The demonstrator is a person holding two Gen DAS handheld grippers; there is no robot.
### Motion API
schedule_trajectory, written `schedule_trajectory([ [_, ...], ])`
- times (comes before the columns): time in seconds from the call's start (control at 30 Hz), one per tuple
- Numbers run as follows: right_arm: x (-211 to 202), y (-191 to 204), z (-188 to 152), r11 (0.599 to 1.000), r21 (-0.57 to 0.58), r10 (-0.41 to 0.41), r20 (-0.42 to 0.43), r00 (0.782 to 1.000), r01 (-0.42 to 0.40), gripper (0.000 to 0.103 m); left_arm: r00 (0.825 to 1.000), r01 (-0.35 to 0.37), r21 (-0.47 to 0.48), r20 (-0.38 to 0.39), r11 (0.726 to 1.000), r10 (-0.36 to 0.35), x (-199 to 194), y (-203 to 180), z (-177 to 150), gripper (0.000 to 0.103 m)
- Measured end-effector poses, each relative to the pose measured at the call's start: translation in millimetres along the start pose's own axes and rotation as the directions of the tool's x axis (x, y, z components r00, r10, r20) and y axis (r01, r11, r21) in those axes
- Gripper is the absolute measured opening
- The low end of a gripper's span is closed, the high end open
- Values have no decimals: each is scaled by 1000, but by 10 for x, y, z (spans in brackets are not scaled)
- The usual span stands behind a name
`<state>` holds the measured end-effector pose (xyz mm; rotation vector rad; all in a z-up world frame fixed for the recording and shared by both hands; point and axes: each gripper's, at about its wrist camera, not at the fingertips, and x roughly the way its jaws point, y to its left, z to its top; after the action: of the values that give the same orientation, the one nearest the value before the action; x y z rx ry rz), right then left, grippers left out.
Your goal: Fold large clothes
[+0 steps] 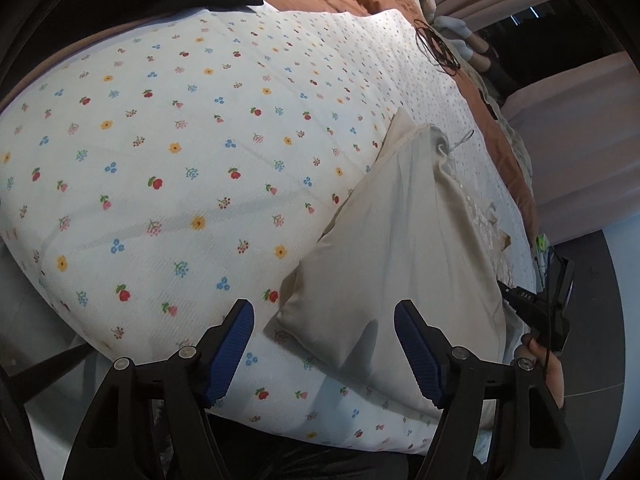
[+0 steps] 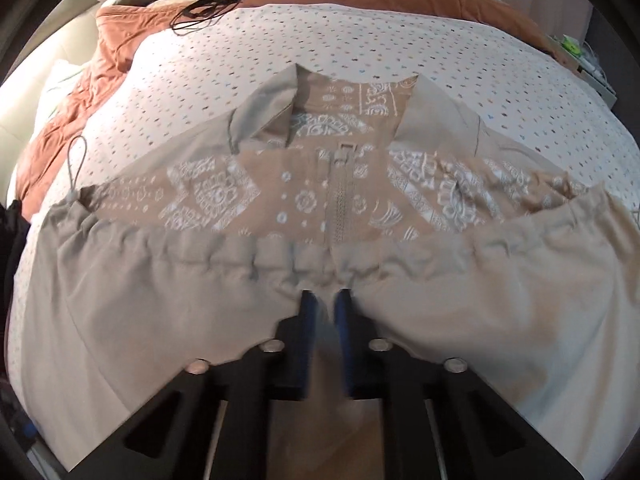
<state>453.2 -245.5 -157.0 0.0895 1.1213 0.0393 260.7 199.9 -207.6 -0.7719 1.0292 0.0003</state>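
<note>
Right wrist view shows the beige jacket [image 2: 168,280] on the floral bedspread [image 2: 280,40], its paisley lining [image 2: 304,200] exposed, hem pinched in the right gripper [image 2: 325,300]. Left wrist view alone shows the left gripper [image 1: 324,340] gaping, empty, above its folded corner.

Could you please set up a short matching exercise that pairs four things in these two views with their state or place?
Things:
1. left hand-held gripper
2. right hand-held gripper
3. beige zip-up jacket with paisley-patterned lining
4. black coiled cord

States or places:
A. lies at the far end of the white flower-print bedspread, by the rust-orange quilt
B. jaws open, hovering over a beige fabric corner
C. spread out with its bottom hem folded up
D. shut on the gathered hem

Pairs: 1-B, 2-D, 3-C, 4-A
</note>
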Motion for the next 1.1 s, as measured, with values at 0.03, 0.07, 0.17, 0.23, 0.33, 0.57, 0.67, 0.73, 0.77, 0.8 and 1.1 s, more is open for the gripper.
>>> schedule_trajectory([
  [0.03, -9, -4, 33, 1000, -6, 6, 7, 1000, -6, 4, 1000, 0, -1, -3, 1000, 0, -20, 12, -15, 74],
  [0.07, -32, -2, 61, 1000, -16, 5, 18, 1000, -4, 4, 1000, 0, 1, -6, 1000, 0, -39, 20, -33, 74],
  [0.17, -146, -13, 140, 1000, -22, 9, 65, 998, -7, 3, 1000, 12, -12, -17, 1000, -12, -88, 72, -90, 74],
  [0.23, -226, -40, 188, 1000, -6, 17, 88, 996, -16, 3, 999, 27, -28, -22, 999, -28, -115, 112, -127, 73],
  [0.33, -239, -57, 265, 1000, 6, 21, 97, 995, -22, 3, 999, 43, -38, -29, 998, -44, -129, 136, -167, 66],
  [0.57, 113, -49, 291, 1000, 25, 6, 44, 999, -8, 3, 992, 111, -61, -58, 992, -114, 40, 126, -165, 52],
  [0.67, 151, -40, 301, 1000, 27, 4, 55, 998, -6, 3, 983, 169, -84, -63, 982, -174, 140, 105, -106, 48],
  [0.73, 137, -66, 323, 999, 41, 20, 53, 998, -22, 3, 977, 190, -115, -72, 975, -199, 221, 107, -72, 42],
  [0.77, 136, -87, 325, 998, 49, 31, 53, 998, -33, 3, 974, 208, -127, -67, 970, -217, 250, 110, -62, 42],
  [0.8, 120, -113, 329, 997, 60, 46, 55, 997, -49, 3, 971, 223, -131, -59, 966, -232, 266, 104, -55, 42],
  [1.1, -162, -155, 237, 994, 35, 99, 62, 993, -101, 26, 966, 249, -138, -33, 959, -256, 376, 64, -27, 28],
])
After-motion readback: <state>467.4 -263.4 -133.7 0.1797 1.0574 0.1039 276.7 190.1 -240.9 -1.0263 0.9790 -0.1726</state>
